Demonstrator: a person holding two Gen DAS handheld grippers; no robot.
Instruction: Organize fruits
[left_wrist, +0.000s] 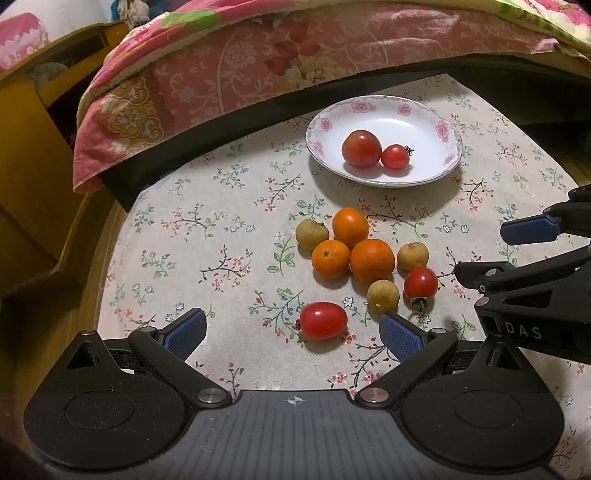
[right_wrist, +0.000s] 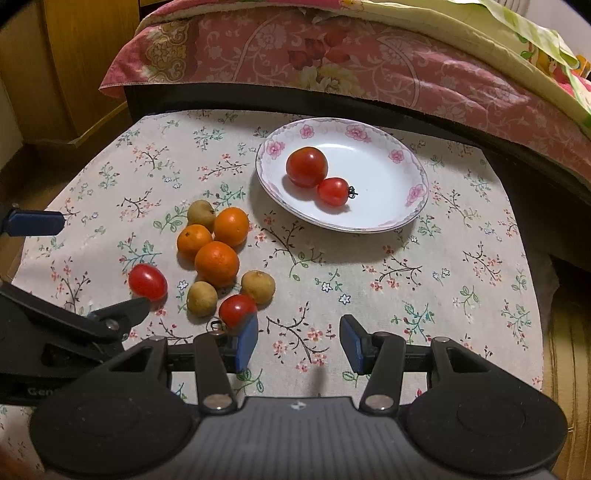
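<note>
Nearest the cameras, both claws are held over the counter (right_wrist: 424, 280), which is covered by a floral cloth. The left claw (left_wrist: 293, 330) is spread wide and grasps nothing; an oval red tomato (left_wrist: 323, 319) lies on the cloth between its blue pads, untouched by either. The right claw (right_wrist: 299, 341) is parted more narrowly and is likewise empty, with only bare cloth seen between its pads; a round red tomato (right_wrist: 236, 308) with a dried stem lies just beside its left pad.

Just beyond, the unsorted pile is found: three oranges (right_wrist: 217, 263) packed together and touching, with three small tan-brown fruits (right_wrist: 202, 298) set around them, apparently longans, though that cannot be told for certain. These are dull and rough-skinned, while the oranges are bright and faintly dimpled, and the tomatoes are glossy and smooth.

Farther off, toward the bed edge, a white plate (right_wrist: 410, 206) rimmed with pink flowers is seen. Two tomatoes have been placed in it, a larger tomato (right_wrist: 306, 166) and a smaller tomato (right_wrist: 333, 191) touching it, the latter with its green stem attached.

The task is judged to be at an early stage: two tomatoes are sorted into the plate, two tomatoes are left on the cloth, and the oranges and brown fruits remain to be dealt with. The oval tomato seems the likeliest next pick.
</note>
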